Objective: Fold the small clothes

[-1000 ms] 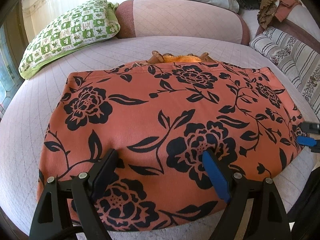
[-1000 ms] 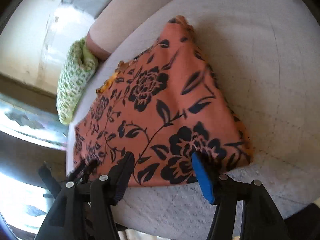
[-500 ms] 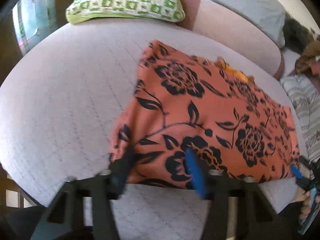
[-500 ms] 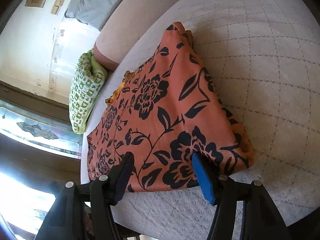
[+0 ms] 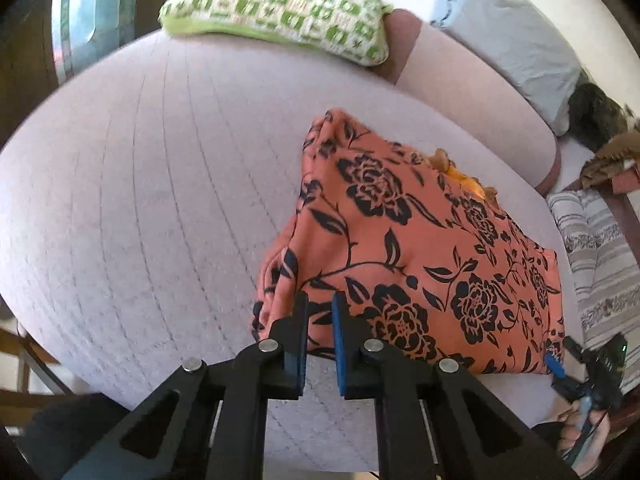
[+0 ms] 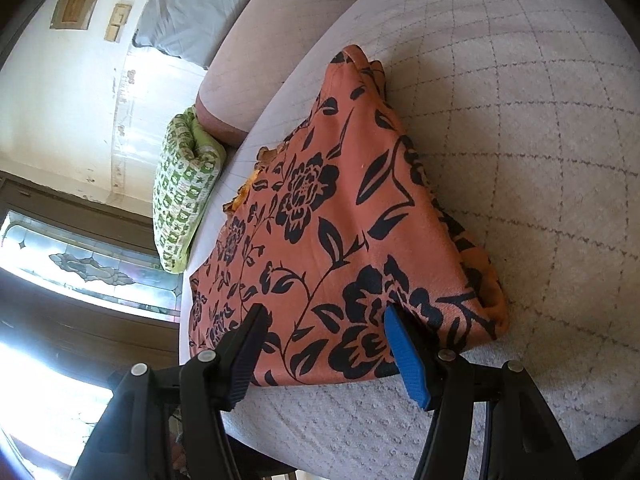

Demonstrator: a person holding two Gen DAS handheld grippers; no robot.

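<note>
An orange garment with black flowers [image 5: 420, 264] lies folded flat on the pale quilted bed [image 5: 160, 208]. My left gripper [image 5: 319, 304] is at the garment's near left corner. Its jaws are closing, nearly together, and the cloth's edge is pinched between the pads; the corner bunches up beside them. In the right wrist view the same garment [image 6: 340, 216] stretches away from my right gripper [image 6: 324, 340], which stands open over the near right corner, with cloth under the gap and no pad pressing it. The right gripper [image 5: 560, 366] also shows at the far corner, held by a hand.
A green and white checked pillow [image 5: 280, 8] and a grey pillow [image 5: 508, 36] lie at the bed's head, against a pink bolster [image 5: 472, 92]. Striped cushions [image 5: 596, 252] lie to the right. A dark-framed window [image 6: 80, 264] stands beyond the bed's left edge.
The left gripper swung from the middle of the garment's near edge to its left corner, rolled, and its jaws went from wide apart to nearly together on the cloth. The right gripper stayed open in place.
</note>
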